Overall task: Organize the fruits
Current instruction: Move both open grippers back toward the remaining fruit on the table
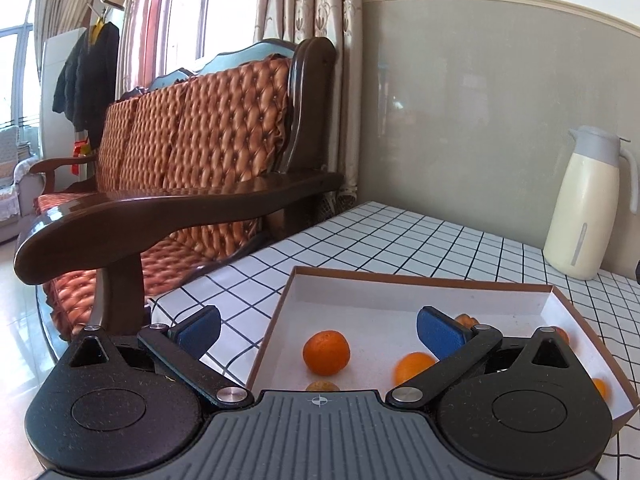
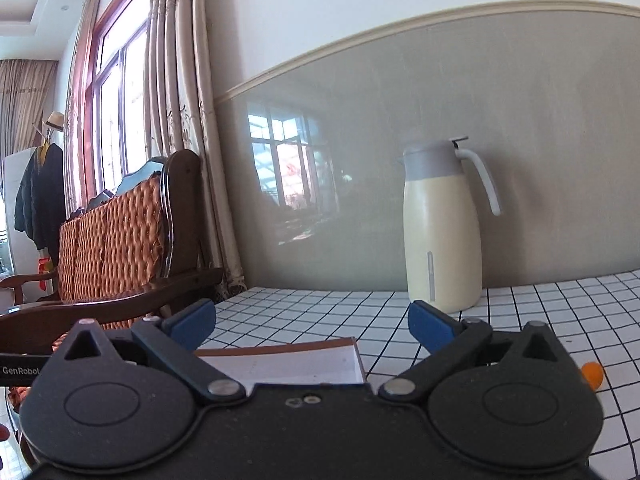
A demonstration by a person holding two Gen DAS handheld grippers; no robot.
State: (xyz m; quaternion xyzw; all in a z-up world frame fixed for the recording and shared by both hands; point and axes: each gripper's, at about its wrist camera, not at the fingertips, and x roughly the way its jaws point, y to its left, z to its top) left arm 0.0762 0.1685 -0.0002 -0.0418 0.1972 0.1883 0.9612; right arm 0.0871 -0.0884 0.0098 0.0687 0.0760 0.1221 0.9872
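L gripper point(image 1: 318, 330): jaws wide apart, nothing held, over box point(image 1: 420, 278) near edge | orange point(image 1: 326, 352) lies in box just below/between pads | R gripper point(image 2: 312, 320): jaws apart, empty, box corner under it | stray orange point(image 2: 593, 374) on table point(image 2: 320, 308), off to R side

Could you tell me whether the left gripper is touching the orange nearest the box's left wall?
Apart. The left wrist view shows the left gripper with jaws wide open and empty; the orange sits on the box floor between them, clear of both.
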